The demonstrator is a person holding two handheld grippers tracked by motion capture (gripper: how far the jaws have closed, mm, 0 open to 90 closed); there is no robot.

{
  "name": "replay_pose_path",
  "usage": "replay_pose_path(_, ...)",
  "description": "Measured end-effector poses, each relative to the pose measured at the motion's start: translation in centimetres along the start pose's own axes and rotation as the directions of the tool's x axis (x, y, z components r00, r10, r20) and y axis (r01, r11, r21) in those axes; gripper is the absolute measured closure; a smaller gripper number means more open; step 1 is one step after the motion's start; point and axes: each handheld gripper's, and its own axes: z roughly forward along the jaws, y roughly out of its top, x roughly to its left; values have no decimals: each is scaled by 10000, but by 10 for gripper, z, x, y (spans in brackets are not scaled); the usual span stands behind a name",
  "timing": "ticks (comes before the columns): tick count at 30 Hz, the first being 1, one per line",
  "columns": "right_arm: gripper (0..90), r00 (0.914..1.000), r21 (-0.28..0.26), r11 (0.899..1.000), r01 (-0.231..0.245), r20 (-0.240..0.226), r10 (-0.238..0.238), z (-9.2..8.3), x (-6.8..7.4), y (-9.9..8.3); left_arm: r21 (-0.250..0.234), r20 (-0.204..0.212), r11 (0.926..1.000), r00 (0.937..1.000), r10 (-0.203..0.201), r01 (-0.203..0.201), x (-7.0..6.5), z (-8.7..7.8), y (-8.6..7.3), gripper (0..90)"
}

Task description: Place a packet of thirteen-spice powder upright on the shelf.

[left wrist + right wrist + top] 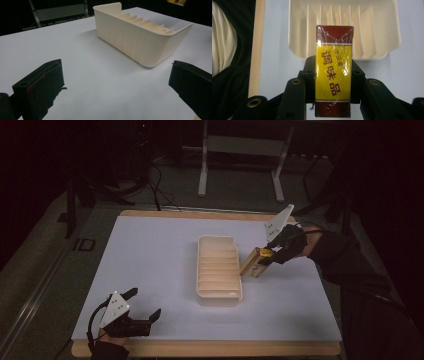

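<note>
Clamped in the right gripper [333, 75], a yellow-and-red box [333, 72] (film-wrapped) is hovering by the slotted tray's [218, 294] right edge; left gripper [145, 307] is resting spread wide at the table's [150, 250] near-left corner.

Yellow-and-maroon box [333, 72], cream rack [218, 270]

I note the box [333, 72] is wrapped in glossy, crinkled clear film over printed yellow and dark red card. The cream rack [218, 270] at its 12 o'clock looks like matt plastic with finely ribbed walls. The table [150, 255] top is smooth, matt white sheet edged in pale wood. My gripper jaws are matt black plastic.
</note>
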Motion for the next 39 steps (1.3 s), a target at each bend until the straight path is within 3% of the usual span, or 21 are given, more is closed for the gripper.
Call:
replay_pose_path(8, 675, 9992, -905, 9956, 248, 341, -218, 8, 12, 13, 4, 10, 10000, 10000, 14, -14, 0, 0, 0, 0)
replay_pose_path(13, 676, 9989, -1522, 9878, 344, 377, -290, 14, 17, 15, 15, 12, 10000, 10000, 19, -19, 0, 0, 0, 0)
replay_pose_path(17, 676, 9972, -2090, 9751, 746, 196, -721, 26, 22, 15, 15, 21, 10000, 10000, 12, -12, 0, 0, 0, 0)
replay_pose_path(30, 677, 9958, -2945, 9516, 882, 35, -912, 60, 21, 3, 37, 60, 10000, 10000, 77, -77, 0, 0, 0, 0)
replay_pose_path(39, 677, 9963, -3032, 9494, 815, -6, -857, 78, 16, -4, 46, 101, 10000, 9999, 87, -87, -1, 0, 0, 0)
